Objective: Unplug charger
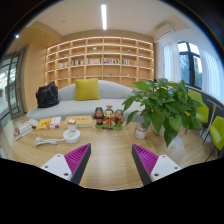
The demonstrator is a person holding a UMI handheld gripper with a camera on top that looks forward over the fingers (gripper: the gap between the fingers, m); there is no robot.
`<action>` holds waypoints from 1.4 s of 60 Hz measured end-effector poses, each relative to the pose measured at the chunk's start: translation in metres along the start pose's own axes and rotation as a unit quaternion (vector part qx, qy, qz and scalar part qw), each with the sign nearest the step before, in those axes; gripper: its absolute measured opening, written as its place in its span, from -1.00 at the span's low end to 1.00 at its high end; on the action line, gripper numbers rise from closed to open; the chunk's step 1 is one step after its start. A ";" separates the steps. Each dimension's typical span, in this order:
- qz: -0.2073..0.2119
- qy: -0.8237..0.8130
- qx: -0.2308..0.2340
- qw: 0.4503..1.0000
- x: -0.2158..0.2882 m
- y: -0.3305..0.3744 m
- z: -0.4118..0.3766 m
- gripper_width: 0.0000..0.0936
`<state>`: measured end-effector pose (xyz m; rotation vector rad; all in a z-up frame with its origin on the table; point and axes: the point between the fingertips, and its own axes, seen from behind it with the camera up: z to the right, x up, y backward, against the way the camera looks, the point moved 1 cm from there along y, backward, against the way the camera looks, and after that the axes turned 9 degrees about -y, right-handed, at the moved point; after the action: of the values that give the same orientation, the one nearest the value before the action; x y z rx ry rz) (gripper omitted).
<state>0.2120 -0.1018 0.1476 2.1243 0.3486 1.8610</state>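
I'm holding high over the wooden table (105, 150), looking out across a room. Sweeping from my left: well beyond the left finger there's a scatter of small things on the tabletop, and among them a white cable (47, 141) snaking across the wood, ahead of and left of the left pad. That's my best candidate for the charger lead, though I can't make out a plug or a socket from here. Just past it sits a white cup (72, 134), ahead of the left finger and a touch inward.

Coming to centre: the gripper (112, 160) is released, fingers spread wide with nothing between them but bare table, magenta pads (76, 159) facing each other. Straight ahead, well beyond the tips, there's a small cluster of colourful items (108, 119), and behind that a sofa with a yellow cushion (87, 90) and a dark bag (47, 96), then the bookshelf wall (98, 62).

To my right: a big leafy potted plant (165, 105) stands beyond the right finger, with a yellow-green chair (217, 132) further right.

So the call is this: the cable lies off to the left-forward, its run roughly crosswise to my fingers. I'd judge I need to swing left and descend, then trace it to its plug end before closing on anything.
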 end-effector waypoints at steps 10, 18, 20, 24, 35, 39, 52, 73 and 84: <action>-0.001 0.009 -0.002 1.000 -0.003 0.001 -0.004 0.81; -0.009 0.016 -0.003 1.000 -0.009 0.001 -0.010 0.81; -0.013 0.019 -0.002 1.000 -0.014 0.003 -0.014 0.81; -0.023 0.027 0.002 0.999 -0.024 0.003 -0.025 0.82; -0.048 0.048 0.037 0.997 -0.052 -0.007 -0.091 0.82; -0.048 0.048 0.054 0.996 -0.054 -0.019 -0.126 0.83; -0.016 0.049 0.060 0.997 -0.035 -0.116 -0.199 0.82; -0.015 0.016 0.029 0.999 -0.012 -0.266 -0.222 0.40; -0.034 -0.007 0.020 0.999 -0.020 -0.279 -0.218 -0.29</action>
<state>-0.0033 0.1630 0.0511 2.1222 0.4534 1.8146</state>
